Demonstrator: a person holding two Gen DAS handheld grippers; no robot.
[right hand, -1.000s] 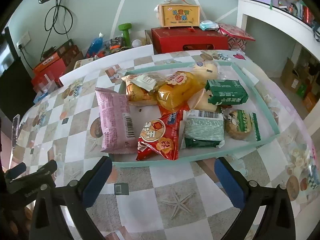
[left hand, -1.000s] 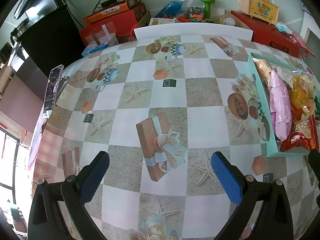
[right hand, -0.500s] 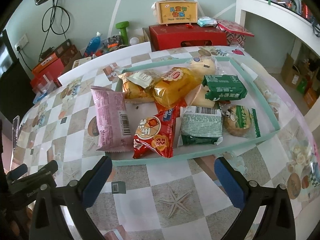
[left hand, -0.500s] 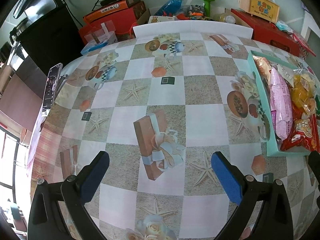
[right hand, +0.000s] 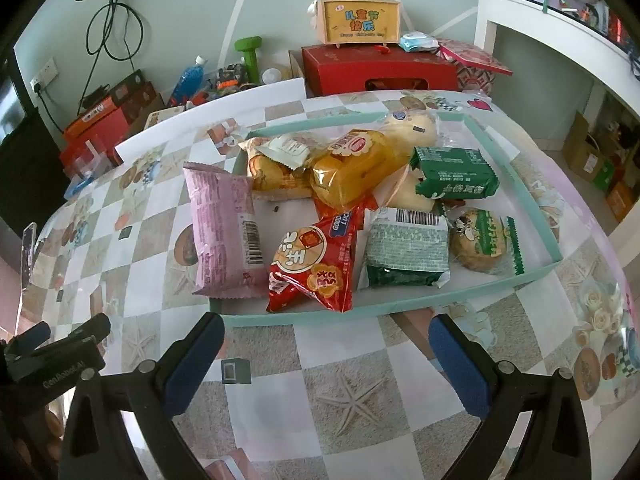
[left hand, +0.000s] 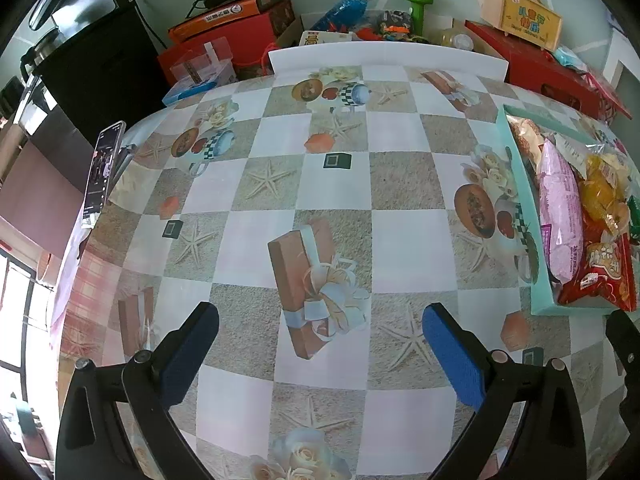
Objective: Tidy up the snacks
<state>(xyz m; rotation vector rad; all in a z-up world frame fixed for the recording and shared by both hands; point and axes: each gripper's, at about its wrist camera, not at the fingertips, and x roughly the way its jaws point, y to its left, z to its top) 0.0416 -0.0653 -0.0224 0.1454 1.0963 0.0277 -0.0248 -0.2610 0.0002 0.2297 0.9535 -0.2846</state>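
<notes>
Both sets of jaws stand wide apart, holding nothing. Right gripper (right hand: 326, 354) faces the teal tray (right hand: 516, 278); snacks (right hand: 312, 264) piled inside, pink bag (right hand: 224, 236) overhanging its left rim. Left gripper (left hand: 320, 344) over bare surface (left hand: 340, 184). Sorted or awaiting sorting: can't tell.

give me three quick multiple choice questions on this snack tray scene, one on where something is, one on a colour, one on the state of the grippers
1. The pink snack bag lies where in the shallow teal tray?
A. left end
B. right end
C. outside it

2. The packet lying on the pale buns is
A. blue
B. green
C. white

3. The right gripper is
A. shut on a bag
B. open, holding nothing
C. out of view

A: it overhangs the tray's left rim.
B: dark green wrapper.
B: blue pads spread over bare tablecloth.
</notes>
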